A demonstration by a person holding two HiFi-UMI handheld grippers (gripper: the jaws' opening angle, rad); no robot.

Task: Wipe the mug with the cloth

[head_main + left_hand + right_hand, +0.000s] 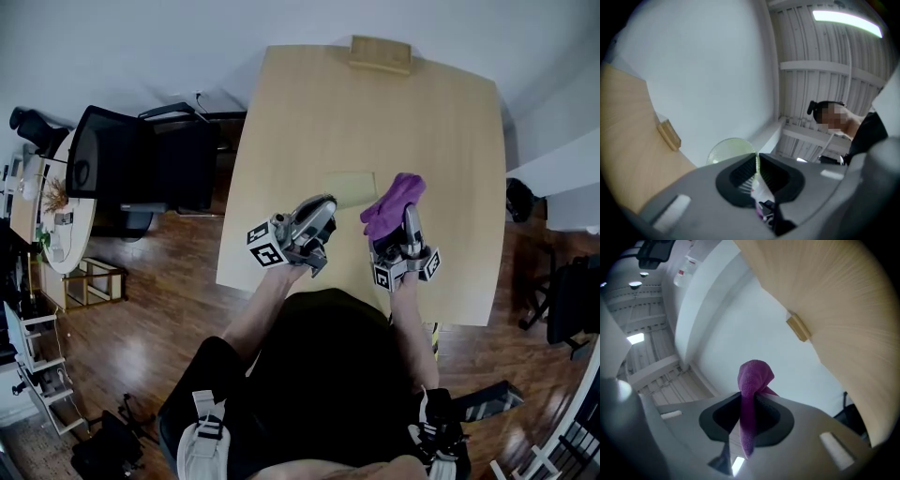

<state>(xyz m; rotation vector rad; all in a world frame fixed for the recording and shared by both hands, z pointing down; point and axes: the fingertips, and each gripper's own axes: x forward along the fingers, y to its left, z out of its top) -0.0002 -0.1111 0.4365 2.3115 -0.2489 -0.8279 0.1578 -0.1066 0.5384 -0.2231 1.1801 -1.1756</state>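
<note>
Both task things in hand, lifted clear of worktop [375,112].

- Left hand-held gripper [757,161]: jaws pinching thin wall of pale green translucent mug [726,150].
- Right hand-held gripper [749,399]: jaws clamped on purple cloth [753,376], bunched end sticking out past tips.
- Head view: cloth [398,197] just beside mug [352,187]; contact unclear.
- Judgement: pickup done; wiping at start or early; setting down left.

Light wooden desk [441,141], rounded corners. One small wooden block [380,53] lies at the far edge, mid-width.
</note>
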